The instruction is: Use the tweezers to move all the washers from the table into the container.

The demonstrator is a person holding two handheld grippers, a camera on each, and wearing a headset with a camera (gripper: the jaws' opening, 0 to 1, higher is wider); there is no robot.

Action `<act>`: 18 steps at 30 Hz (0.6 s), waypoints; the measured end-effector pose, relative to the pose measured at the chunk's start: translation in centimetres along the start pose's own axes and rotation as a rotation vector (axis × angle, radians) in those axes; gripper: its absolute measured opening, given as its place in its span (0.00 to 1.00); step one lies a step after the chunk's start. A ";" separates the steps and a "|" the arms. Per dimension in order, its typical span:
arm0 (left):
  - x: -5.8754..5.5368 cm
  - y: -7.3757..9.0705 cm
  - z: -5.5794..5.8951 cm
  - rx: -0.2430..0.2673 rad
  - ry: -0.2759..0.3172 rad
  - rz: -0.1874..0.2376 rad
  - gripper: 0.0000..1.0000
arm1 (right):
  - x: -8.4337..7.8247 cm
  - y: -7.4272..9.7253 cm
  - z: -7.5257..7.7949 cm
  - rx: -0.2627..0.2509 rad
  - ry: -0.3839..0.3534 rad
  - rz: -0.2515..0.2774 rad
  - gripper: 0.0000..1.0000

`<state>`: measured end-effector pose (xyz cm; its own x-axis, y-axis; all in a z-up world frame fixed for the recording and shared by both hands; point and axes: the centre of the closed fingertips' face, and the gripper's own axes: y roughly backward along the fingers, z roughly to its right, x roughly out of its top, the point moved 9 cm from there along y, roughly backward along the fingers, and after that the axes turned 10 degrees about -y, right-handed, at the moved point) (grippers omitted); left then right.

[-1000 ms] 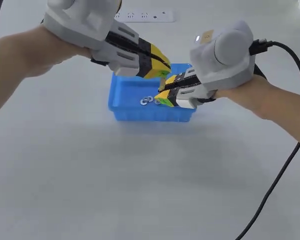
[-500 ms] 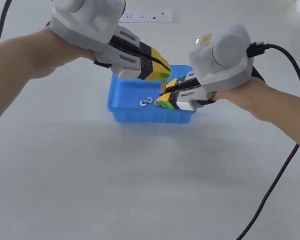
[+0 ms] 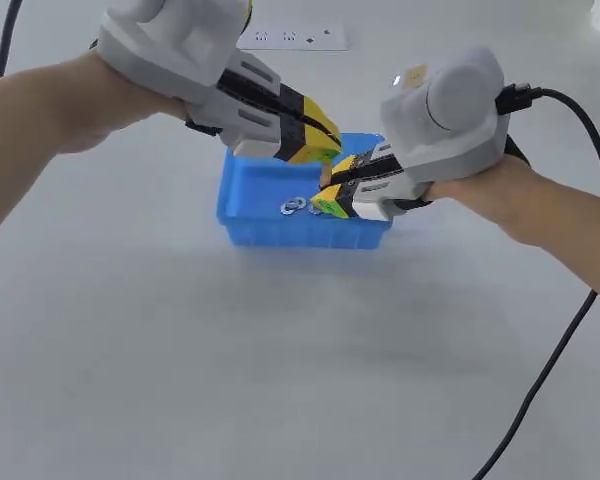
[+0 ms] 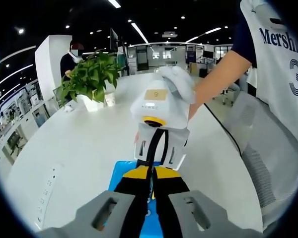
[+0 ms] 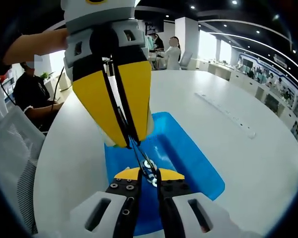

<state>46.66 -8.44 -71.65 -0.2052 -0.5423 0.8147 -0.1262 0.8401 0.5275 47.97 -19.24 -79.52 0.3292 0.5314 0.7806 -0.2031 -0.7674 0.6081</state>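
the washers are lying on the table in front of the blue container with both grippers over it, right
No: the washers lie inside the blue container, not on the table, as the head view shows. The left gripper and right gripper are over it.

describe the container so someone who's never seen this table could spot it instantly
On the pale grey table, look mid-table, under the left gripper, which holds the tweezers, and the right gripper. The container is a shallow rectangular tray with a few metal washers lying in it. It is the only bright blue thing there, unlike the white power strip behind it.
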 end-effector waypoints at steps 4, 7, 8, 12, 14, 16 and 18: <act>0.7 0.7 0.0 0.007 -0.014 0.012 0.05 | 0.6 0.5 -0.1 -0.005 0.019 0.027 0.13; 1.3 1.4 0.0 0.016 -0.024 0.020 0.05 | 1.1 1.1 -0.3 -0.011 0.020 0.046 0.12; 1.4 1.6 0.1 0.019 -0.025 0.021 0.05 | 1.4 1.3 -0.5 -0.016 0.027 0.050 0.12; 1.3 2.3 0.1 0.036 -0.038 0.025 0.05 | 1.9 1.9 -1.1 -0.026 0.048 0.056 0.12; 1.6 2.7 0.2 0.039 -0.053 0.023 0.05 | 2.2 2.4 -1.5 -0.031 0.060 0.061 0.12; 2.4 3.1 0.6 0.038 -0.070 0.026 0.05 | 2.5 2.9 -2.1 -0.034 0.077 0.068 0.11; 1.9 3.6 0.3 0.032 -0.081 0.030 0.05 | 2.8 3.3 -2.6 -0.037 0.093 0.069 0.11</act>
<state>45.56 -6.47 -68.30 -0.2868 -0.5158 0.8073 -0.1499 0.8564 0.4940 45.84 -19.42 -74.98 0.2266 0.5102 0.8296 -0.2568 -0.7904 0.5562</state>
